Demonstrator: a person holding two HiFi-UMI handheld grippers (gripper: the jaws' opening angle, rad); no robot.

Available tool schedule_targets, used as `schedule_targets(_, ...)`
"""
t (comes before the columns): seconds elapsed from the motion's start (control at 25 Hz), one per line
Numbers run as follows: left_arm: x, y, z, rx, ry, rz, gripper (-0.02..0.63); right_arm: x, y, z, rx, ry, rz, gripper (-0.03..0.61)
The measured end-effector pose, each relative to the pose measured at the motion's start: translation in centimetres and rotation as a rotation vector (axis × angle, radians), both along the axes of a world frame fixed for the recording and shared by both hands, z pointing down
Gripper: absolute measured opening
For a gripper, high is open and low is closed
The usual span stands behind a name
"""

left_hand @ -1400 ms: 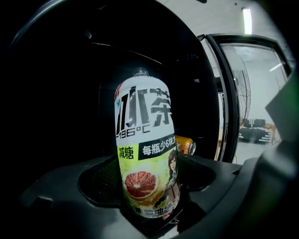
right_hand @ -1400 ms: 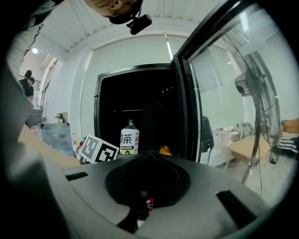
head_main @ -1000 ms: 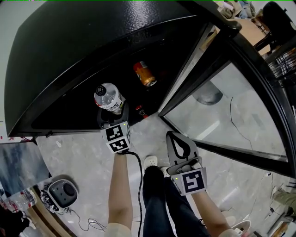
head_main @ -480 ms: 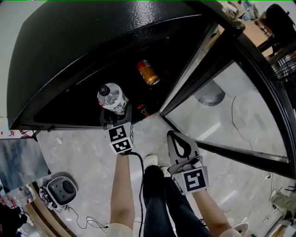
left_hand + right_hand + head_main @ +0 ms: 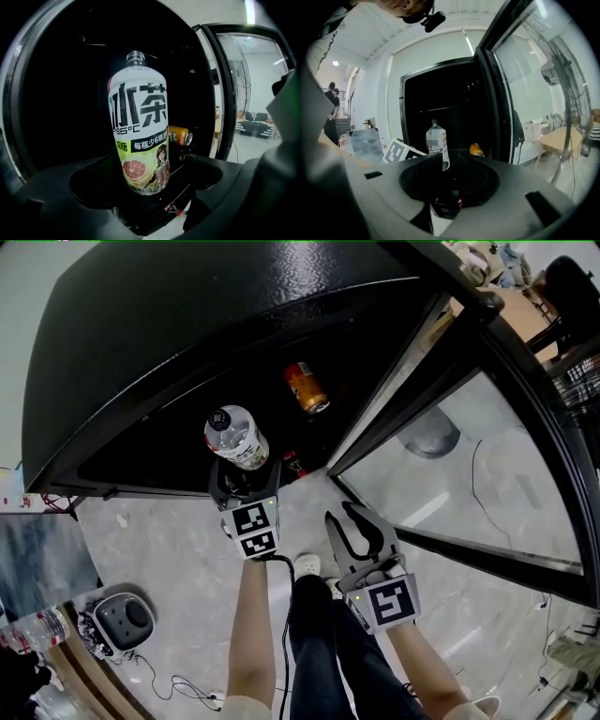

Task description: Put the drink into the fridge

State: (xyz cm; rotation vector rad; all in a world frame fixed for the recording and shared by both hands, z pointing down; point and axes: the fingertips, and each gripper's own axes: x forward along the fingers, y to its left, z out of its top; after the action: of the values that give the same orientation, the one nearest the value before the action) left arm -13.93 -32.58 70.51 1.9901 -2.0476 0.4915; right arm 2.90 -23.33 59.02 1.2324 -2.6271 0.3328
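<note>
The drink, a clear bottle (image 5: 236, 437) with a white and green grapefruit label (image 5: 139, 136), stands upright at the front of the black fridge's (image 5: 187, 324) dark inside. My left gripper (image 5: 244, 476) is around its base. Its jaws are opening, with a gap showing on each side of the bottle. An orange can (image 5: 307, 388) lies on its side deeper in, to the bottle's right (image 5: 180, 135). My right gripper (image 5: 359, 526) hangs over the floor before the fridge, jaws opening with nothing between them. It faces the bottle (image 5: 435, 140) and the can (image 5: 476, 149).
The fridge's glass door (image 5: 469, 456) stands swung open at the right. A small red thing (image 5: 292, 465) lies at the fridge's bottom front edge. A grey round device (image 5: 122, 629) with a cable sits on the floor at lower left. The person's shoes (image 5: 305, 568) are below the grippers.
The left gripper and the bottle have shifted slightly right and down in the head view. The right gripper's jaws, shut before, now stand apart, and it has edged left.
</note>
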Motion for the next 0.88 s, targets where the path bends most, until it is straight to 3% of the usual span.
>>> schedule_targets(0.28, 1.4, 3.0, -1.4, 0.052, 0.035, -0.019, 0.475, -0.1, 0.1, 0.1, -0.013, -0.018, 0.011, 0.106)
schedule_targets(0.32, 1.5, 3.3, -1.2, 0.042, 0.034, -0.027, 0.434, -0.1, 0.1, 0.0, -0.012, -0.022, 0.012, 0.106)
schedule_targets(0.4, 1.5, 3.6, -1.2, 0.029, 0.0, -0.046, 0.256, -0.1, 0.2, -0.2, -0.008, -0.031, 0.015, 0.105)
schedule_targets(0.52, 1.1, 3.8, -1.3, 0.021, -0.021, -0.074, 0.018, 0.2, 0.1, -0.6, 0.002, -0.036, 0.031, 0.044)
schedule_targets(0.64, 0.5, 3.6, -1.3, 0.021, 0.048, -0.086, 0.005, 0.5, 0.0, -0.8, 0.001, -0.05, 0.043, 0.044)
schedule_targets(0.88, -0.3, 2.4, -1.7, 0.028, 0.065, -0.101, 0.005, 1.2, -0.1, -0.6, -0.01, -0.05, 0.059, 0.044)
